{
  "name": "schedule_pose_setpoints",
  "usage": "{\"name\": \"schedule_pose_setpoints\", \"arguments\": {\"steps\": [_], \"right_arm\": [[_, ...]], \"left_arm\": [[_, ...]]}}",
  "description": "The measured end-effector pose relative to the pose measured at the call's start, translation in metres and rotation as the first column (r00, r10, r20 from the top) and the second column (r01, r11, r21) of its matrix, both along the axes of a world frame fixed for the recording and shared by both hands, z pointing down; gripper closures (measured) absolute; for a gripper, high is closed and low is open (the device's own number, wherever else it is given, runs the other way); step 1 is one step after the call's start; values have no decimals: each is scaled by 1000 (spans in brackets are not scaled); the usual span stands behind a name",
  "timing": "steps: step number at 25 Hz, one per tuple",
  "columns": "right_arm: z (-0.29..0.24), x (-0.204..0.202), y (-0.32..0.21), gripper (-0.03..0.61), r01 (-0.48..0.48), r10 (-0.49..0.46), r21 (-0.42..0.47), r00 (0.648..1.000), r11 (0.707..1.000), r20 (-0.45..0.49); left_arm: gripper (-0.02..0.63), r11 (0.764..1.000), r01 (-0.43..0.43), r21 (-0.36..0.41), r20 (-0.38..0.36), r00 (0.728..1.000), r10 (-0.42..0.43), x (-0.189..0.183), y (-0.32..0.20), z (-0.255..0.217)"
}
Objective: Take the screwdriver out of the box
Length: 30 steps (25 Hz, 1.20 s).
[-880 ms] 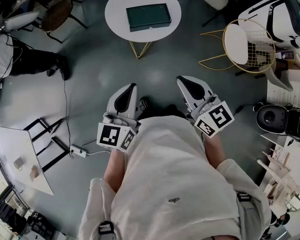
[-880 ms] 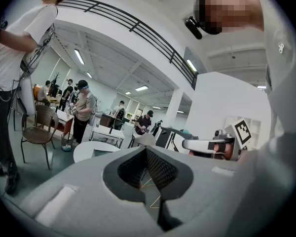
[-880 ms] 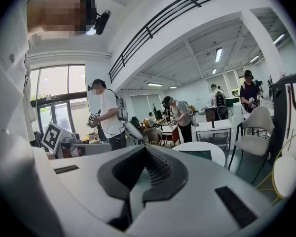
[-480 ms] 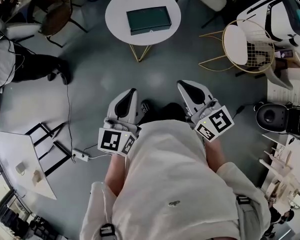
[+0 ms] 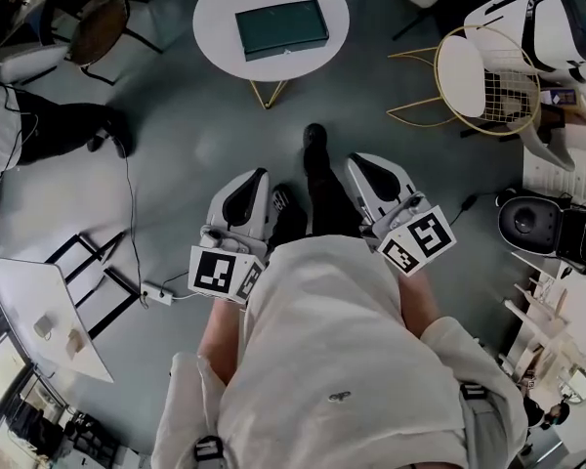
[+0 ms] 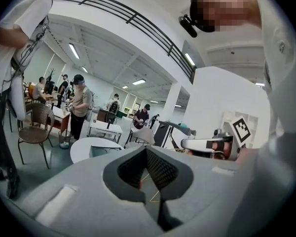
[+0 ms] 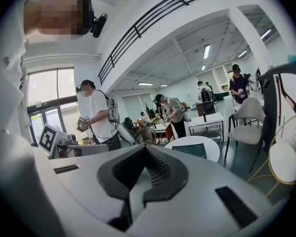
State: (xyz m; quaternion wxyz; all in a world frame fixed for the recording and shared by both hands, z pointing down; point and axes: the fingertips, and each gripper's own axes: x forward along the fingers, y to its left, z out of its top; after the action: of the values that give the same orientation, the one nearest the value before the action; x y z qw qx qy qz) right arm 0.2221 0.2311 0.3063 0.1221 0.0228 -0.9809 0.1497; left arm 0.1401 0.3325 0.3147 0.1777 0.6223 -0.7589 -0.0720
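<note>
Your flat dark-green rectangular box [image 5: 281, 28] lies shut on the round white table [image 5: 215, 6] (contents hidden); your left gripper [image 5: 255, 174] and right gripper [image 5: 359, 161] are both clenched, empty.

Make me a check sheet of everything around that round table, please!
Surface: round white table on gold legs, standing on the grey floor.
Job's things: green box lies flat on the table with its lid shut; the screwdriver is not seen.
Clutter: nothing seen on the table besides the box.
Grippers: left gripper and right gripper are both shut and empty, held by the person's waist, well short of the table.
Cables: power strip with a thin cable lies on the floor at the left.
Surroundings: gold wire chair at the right, wicker chair at the left, another person nearby.
</note>
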Motion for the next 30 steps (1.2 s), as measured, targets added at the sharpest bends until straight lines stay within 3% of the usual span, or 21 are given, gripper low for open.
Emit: {"name": "schedule_pose_setpoints", "arguments": {"steps": [15, 30], "right_arm": [[-11, -86, -110, 572, 158, -158, 0, 986, 987, 52], [38, -113, -178, 571, 211, -218, -101, 974, 972, -62]], "left_arm": [[603, 995, 99, -20, 59, 993, -98, -56, -114, -35], [603, 979, 129, -159, 18, 992, -128, -84, -182, -2]]}}
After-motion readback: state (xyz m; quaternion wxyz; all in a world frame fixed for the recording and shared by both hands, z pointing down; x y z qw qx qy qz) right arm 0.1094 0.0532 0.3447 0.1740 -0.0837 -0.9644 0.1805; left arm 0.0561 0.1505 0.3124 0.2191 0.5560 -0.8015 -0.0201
